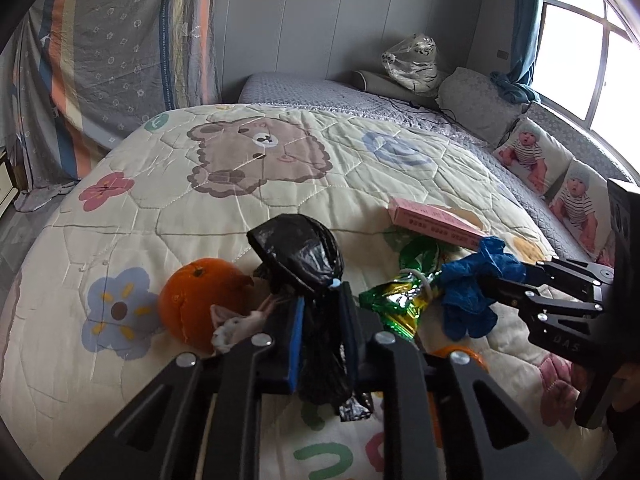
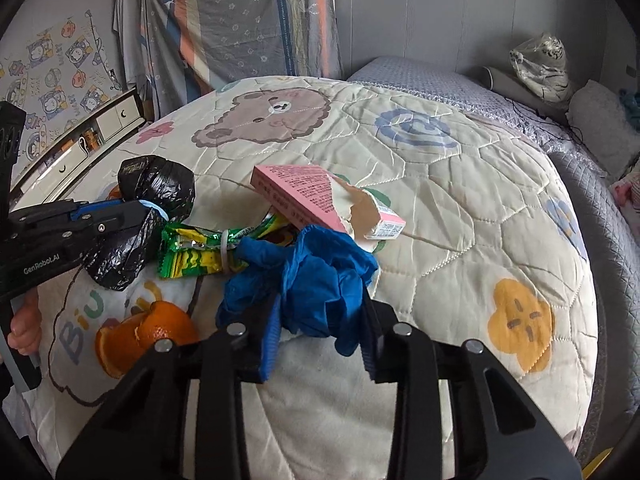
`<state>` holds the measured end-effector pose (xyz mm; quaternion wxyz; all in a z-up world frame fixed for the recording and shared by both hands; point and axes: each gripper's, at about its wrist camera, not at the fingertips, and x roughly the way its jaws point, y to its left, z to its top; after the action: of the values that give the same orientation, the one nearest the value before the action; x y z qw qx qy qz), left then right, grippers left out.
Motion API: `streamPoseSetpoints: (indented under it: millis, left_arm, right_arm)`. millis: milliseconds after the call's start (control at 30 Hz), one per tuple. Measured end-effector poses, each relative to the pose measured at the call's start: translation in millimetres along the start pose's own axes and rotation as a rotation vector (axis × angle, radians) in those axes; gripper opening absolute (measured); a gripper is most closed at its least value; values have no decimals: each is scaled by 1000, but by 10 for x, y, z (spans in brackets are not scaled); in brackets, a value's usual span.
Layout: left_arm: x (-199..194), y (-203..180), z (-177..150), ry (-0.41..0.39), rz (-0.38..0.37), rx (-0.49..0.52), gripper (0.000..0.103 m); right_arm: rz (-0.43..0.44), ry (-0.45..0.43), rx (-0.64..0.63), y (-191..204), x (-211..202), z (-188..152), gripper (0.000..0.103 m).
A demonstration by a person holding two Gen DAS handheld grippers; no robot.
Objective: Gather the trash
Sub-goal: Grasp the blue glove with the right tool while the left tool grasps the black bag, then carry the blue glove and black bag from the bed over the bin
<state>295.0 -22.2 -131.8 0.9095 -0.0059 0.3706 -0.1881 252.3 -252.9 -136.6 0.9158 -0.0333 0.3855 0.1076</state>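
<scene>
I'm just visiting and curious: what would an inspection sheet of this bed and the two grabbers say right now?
Surface: cartoon bear quilt spread over the bed.
Job's things: black plastic bag, blue glove, torn pink box, green-yellow wrapper, orange peel, orange.
Clutter: crumpled pale scrap beside the orange.
Grippers: left gripper shut on the black plastic bag; right gripper shut on the blue glove.
Cables: thin black cable on the grey mattress.
Surroundings: baby-print cushions, window, hanging striped sheet.

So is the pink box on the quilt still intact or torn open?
Torn open: the pink box has a ragged ripped end showing brown cardboard inside.
</scene>
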Motion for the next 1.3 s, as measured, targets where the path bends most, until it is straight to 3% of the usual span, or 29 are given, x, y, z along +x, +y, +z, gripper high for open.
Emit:
streamPoseSetpoints:
  millis: [100,367,900,1300]
  left_arm:
    - [-26,-10,35,-21,2,0,10]
    - [-232,47,126,-86,-10,-31,7]
    - [-873,167,326,-223,-1,-54,7]
    - [-1137,-144,361,-272,-16,-25,7]
  right_arm:
    - [-47,-33,-2,-18,-48,58,22]
    - [-93,-113,2,-74,-278,144,17]
    - [-147,-245,2,-108,-873,122,17]
    - [-201,-298,20,-215,-1279,-56,17]
